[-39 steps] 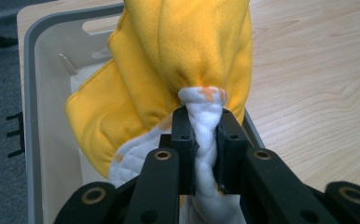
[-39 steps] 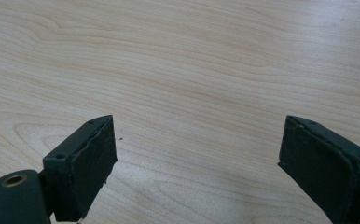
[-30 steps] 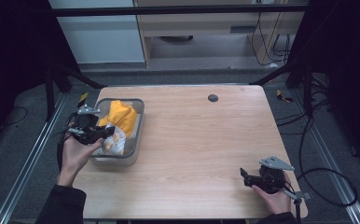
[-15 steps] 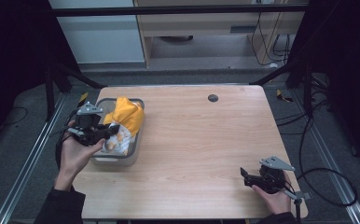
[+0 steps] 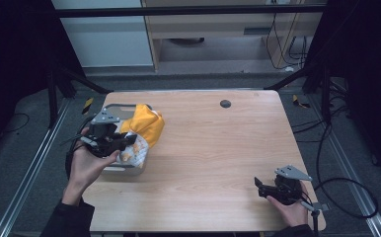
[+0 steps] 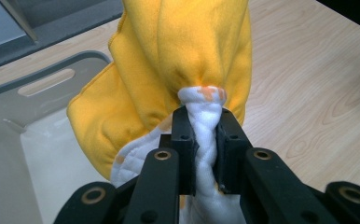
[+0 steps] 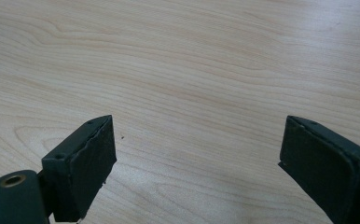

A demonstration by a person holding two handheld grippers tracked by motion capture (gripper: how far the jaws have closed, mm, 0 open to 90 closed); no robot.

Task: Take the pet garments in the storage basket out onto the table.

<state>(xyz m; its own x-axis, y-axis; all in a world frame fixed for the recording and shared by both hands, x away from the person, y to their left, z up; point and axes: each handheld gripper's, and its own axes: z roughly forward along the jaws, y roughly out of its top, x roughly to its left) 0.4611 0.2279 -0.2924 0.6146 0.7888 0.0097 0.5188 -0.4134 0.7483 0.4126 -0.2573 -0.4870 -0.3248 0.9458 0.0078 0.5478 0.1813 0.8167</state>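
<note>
Left gripper (image 6: 201,140) clenched on white-lined yellow cloth (image 5: 146,126), bunched above grey bin (image 5: 124,170) at table's left; cloth hangs rightward toward open table (image 5: 218,148). Right gripper (image 5: 265,186) released, near-right, well apart.

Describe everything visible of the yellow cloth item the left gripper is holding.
The yellow cloth looks like soft fleece with a white quilted lining bearing orange marks. It is bunched and folded, hanging partly out of the grey plastic bin at the table's left side, draped over the bin's right wall. The left gripper is clamped on a twisted white fold of it.
</note>
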